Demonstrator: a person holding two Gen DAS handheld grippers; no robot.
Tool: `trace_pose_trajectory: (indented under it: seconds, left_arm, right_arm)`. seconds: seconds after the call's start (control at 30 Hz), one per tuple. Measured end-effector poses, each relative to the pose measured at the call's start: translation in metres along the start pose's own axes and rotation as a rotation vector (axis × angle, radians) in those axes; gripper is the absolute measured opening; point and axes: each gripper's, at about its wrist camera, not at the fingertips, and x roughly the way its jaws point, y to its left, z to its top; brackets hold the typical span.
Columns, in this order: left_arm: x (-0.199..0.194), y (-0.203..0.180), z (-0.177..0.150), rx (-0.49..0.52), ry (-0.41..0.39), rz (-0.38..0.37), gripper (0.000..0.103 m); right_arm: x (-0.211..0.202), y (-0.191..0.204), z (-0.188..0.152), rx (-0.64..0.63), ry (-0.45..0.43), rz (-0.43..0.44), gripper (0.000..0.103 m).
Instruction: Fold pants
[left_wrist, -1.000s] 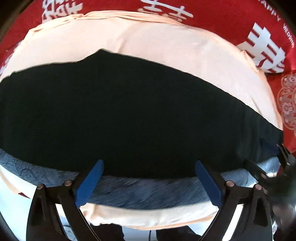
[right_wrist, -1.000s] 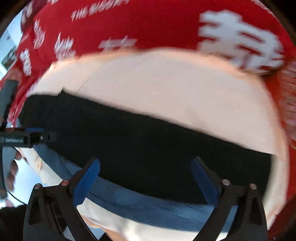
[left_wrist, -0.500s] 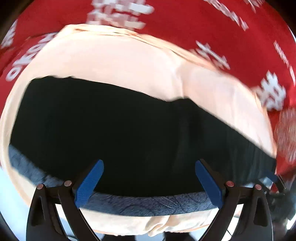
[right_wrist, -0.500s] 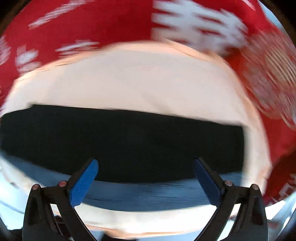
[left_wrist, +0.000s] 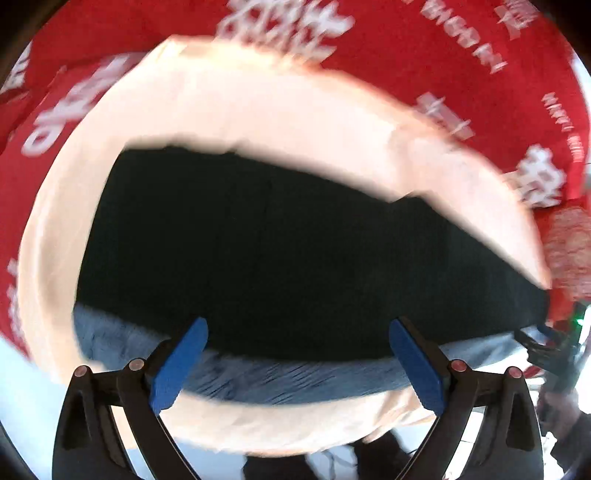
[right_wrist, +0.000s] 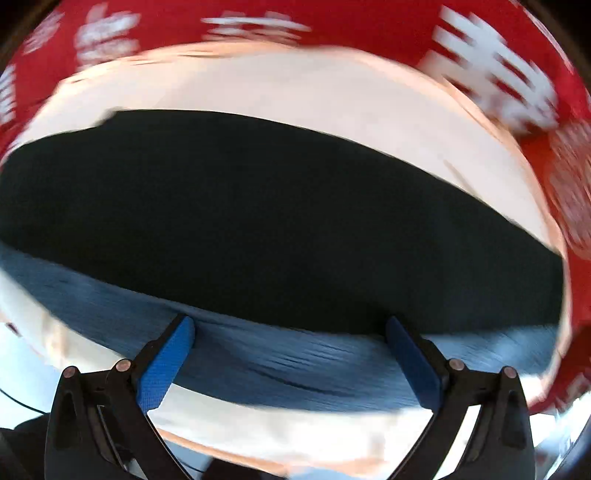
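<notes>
The pants (left_wrist: 295, 251) lie flat as a wide, dark, near-black strip with a blue edge (left_wrist: 295, 380) nearest me, on a cream cloth (left_wrist: 240, 110). They also fill the middle of the right wrist view (right_wrist: 280, 229), blue edge (right_wrist: 295, 354) at the front. My left gripper (left_wrist: 298, 363) is open and empty, its blue pads (left_wrist: 179, 365) wide apart above the near blue edge. My right gripper (right_wrist: 291, 363) is open and empty, hovering over the same edge. Both views are motion-blurred.
A red cloth with white characters (left_wrist: 424, 48) covers the surface around the cream cloth and shows in the right wrist view (right_wrist: 332, 22). The other gripper's black body (left_wrist: 554, 347) shows at the far right of the left wrist view. Pale floor lies below the near edge.
Both cameras have swung. In the left view the pants' left end has come into sight. In the right view the right end has shifted towards the frame edge. Both grippers stay open.
</notes>
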Motion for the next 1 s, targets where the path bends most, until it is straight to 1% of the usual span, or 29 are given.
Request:
trace_pose_trajectory:
  seconds: [0.03,0.07,0.1,0.13,0.17,0.2,0.23,0.27,0.3,0.33,0.37,0.4,0.43,0.47,0.5,0.53,0.57,0.6,0.63,0.67,0.7,0.73,0.8,0.83,0.9,0.97,1.0]
  left_arm:
    - [-0.003,-0.008,0.007,-0.002,-0.029,-0.030,0.099]
    - [-0.001,-0.015,0.013,-0.002,-0.047,-0.047,0.099]
    - [0.002,-0.022,0.020,0.003,-0.060,-0.056,0.099]
    - [0.014,-0.033,0.033,0.008,-0.065,-0.053,0.099]
    - [0.026,-0.041,0.043,0.019,-0.057,-0.043,0.099]
    - [0.035,-0.046,0.050,0.034,-0.050,-0.021,0.099]
    - [0.050,-0.051,0.061,0.041,-0.045,0.017,0.099]
    - [0.057,-0.045,0.065,0.040,-0.035,0.068,0.099]
    - [0.068,-0.039,0.070,0.027,-0.012,0.124,0.099]
    - [0.076,-0.024,0.073,-0.012,0.007,0.173,0.099]
    - [0.081,-0.016,0.076,-0.039,0.007,0.176,0.099]
    - [0.077,-0.009,0.075,-0.047,-0.001,0.163,0.099]
    - [0.070,-0.005,0.077,-0.044,-0.005,0.131,0.099]
    - [0.064,-0.005,0.076,-0.035,-0.004,0.115,0.099]
    - [0.058,-0.005,0.074,-0.024,-0.001,0.114,0.099]
    - [0.051,-0.005,0.073,-0.022,-0.007,0.138,0.099]
    - [0.042,-0.004,0.069,-0.025,-0.021,0.153,0.099]
    - [0.035,-0.002,0.064,-0.036,-0.031,0.143,0.099]
    - [0.037,-0.001,0.064,-0.053,-0.034,0.136,0.099]
    - [0.040,0.004,0.061,-0.085,-0.028,0.143,0.099]
    - [0.043,0.009,0.056,-0.105,-0.013,0.154,0.099]
    - [0.050,0.014,0.051,-0.125,0.015,0.182,0.099]
    - [0.055,0.008,0.045,-0.080,0.001,0.220,0.101]
    - [0.058,0.001,0.043,-0.040,0.013,0.249,0.101]
    - [0.066,-0.009,0.041,0.010,0.037,0.296,0.101]
    - [0.067,-0.010,0.040,0.005,0.034,0.304,0.101]
    - [0.067,-0.010,0.040,-0.003,0.030,0.305,0.101]
  right_arm:
    - [-0.004,-0.010,0.002,0.014,0.016,-0.051,0.103]
    - [-0.013,-0.015,0.007,0.034,0.007,-0.073,0.103]
    - [-0.022,-0.013,0.014,0.053,-0.020,-0.057,0.103]
    - [-0.030,-0.004,0.024,0.068,-0.053,-0.035,0.103]
    - [-0.039,0.014,0.038,0.073,-0.097,0.003,0.103]
    - [-0.038,0.040,0.056,0.064,-0.122,0.038,0.103]
    - [-0.039,0.062,0.067,0.047,-0.149,0.084,0.103]
    - [-0.037,0.095,0.086,0.017,-0.185,0.148,0.103]
    - [-0.036,0.116,0.094,0.003,-0.204,0.194,0.103]
    - [-0.030,0.142,0.109,-0.003,-0.221,0.291,0.103]
    - [-0.024,0.162,0.123,-0.003,-0.221,0.376,0.102]
    - [-0.013,0.187,0.132,-0.003,-0.212,0.466,0.103]
    - [-0.001,0.205,0.145,-0.012,-0.183,0.538,0.102]
    - [0.020,0.219,0.157,-0.028,-0.113,0.588,0.102]
    - [0.029,0.228,0.158,-0.044,-0.077,0.584,0.102]
    - [0.040,0.231,0.166,-0.071,-0.057,0.579,0.102]
    - [0.041,0.228,0.167,-0.099,-0.056,0.594,0.100]
    - [0.035,0.228,0.161,-0.131,-0.051,0.581,0.099]
    - [0.029,0.226,0.157,-0.180,-0.057,0.505,0.096]
    - [0.023,0.221,0.155,-0.197,-0.072,0.435,0.096]
    - [0.020,0.213,0.156,-0.185,-0.084,0.382,0.098]
    - [0.011,0.209,0.150,-0.160,-0.088,0.357,0.098]
    - [0.000,0.207,0.137,-0.117,-0.067,0.432,0.098]
    - [-0.002,0.217,0.132,-0.144,-0.057,0.445,0.098]
    - [0.002,0.232,0.124,-0.246,-0.040,0.435,0.098]
    - [0.014,0.238,0.117,-0.283,0.001,0.449,0.098]
    - [0.015,0.231,0.116,-0.293,-0.019,0.475,0.098]
